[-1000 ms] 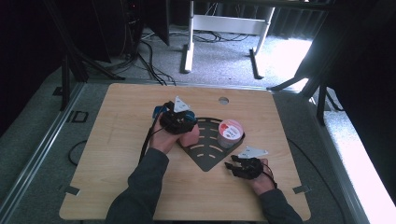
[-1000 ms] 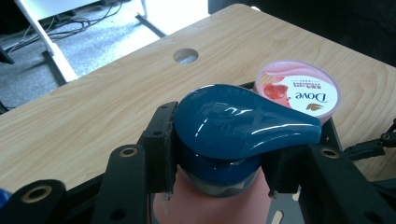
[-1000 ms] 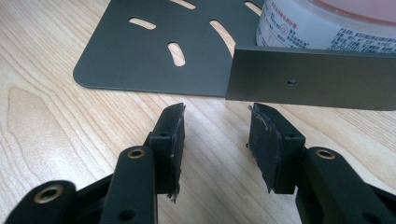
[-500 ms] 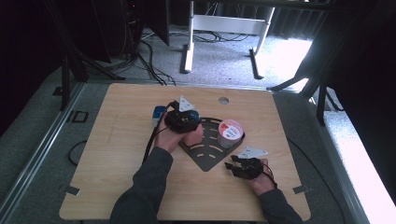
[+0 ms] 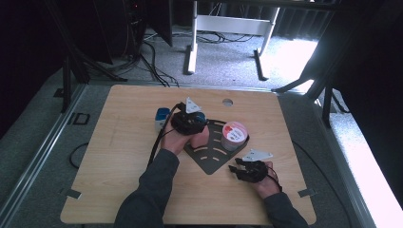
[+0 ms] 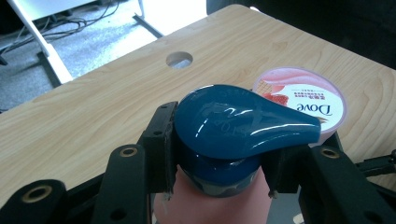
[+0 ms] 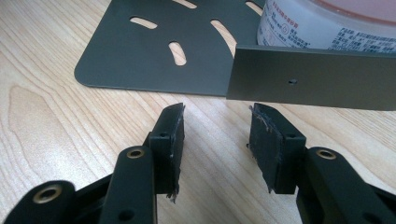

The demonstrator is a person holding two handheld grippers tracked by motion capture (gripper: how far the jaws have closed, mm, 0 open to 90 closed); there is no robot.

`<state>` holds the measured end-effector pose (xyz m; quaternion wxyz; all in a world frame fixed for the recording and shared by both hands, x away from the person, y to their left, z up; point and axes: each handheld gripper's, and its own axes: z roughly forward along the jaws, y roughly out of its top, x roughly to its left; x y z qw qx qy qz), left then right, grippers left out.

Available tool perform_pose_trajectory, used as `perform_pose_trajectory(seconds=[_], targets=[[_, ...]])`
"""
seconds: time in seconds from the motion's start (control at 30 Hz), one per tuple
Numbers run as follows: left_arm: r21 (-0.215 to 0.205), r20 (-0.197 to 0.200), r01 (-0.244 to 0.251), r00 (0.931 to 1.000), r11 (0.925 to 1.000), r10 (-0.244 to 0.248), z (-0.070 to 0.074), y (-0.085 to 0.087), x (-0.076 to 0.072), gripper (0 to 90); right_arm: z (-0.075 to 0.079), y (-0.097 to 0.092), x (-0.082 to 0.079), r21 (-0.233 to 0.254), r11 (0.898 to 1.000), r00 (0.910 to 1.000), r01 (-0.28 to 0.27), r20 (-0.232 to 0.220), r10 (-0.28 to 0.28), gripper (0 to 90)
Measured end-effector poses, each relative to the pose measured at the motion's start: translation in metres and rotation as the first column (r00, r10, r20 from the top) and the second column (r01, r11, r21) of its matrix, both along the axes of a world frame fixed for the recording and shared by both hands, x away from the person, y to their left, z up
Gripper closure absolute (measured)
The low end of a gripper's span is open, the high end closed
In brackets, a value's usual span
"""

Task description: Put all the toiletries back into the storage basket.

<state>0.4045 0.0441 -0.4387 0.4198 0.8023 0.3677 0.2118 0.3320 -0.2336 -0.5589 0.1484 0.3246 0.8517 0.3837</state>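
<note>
Left gripper view: pink pump bottle [image 6: 212, 198], glossy blue pump head [image 6: 238, 123], clamped at the collar by the left gripper [image 6: 217, 161]; just beside the Dove tub [image 6: 303, 98]. Likely top-heavy, slippery; collar hold suits. Right gripper [image 7: 215, 140]: jaws apart, empty.

The high view looks down on the whole desk [image 5: 119, 156]; both gripper views sit close, low, sharing the pink-lidded tub [image 6: 306, 95]
</note>
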Motion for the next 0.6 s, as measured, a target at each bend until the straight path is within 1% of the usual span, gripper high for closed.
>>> perform_pose_trajectory(seconds=[0.17, 0.4, 0.6], targets=[[0.006, -0.007, 0.003, 1.0, 1.0, -0.003, -0.0027, -0.0039, 0.0029, 52.8, 0.0, -0.0001, 0.0001, 0.001, 1.0, 1.0, -0.002, 0.0, 0.002, 54.6], [-0.003, -0.008, 0.007, 0.9999, 1.0, -0.007, -0.0042, -0.0082, 0.005, 52.8, 0.0, -0.0003, 0.0003, 0.0, 1.0, 1.0, -0.005, 0.0, 0.005, 54.6], [0.0, -0.011, 0.011, 0.9999, 0.9999, -0.011, -0.0058, -0.0101, 0.0074, 52.8, 0.0, -0.0005, 0.0005, 0.001, 1.0, 1.0, -0.007, 0.0, 0.007, 54.6]])
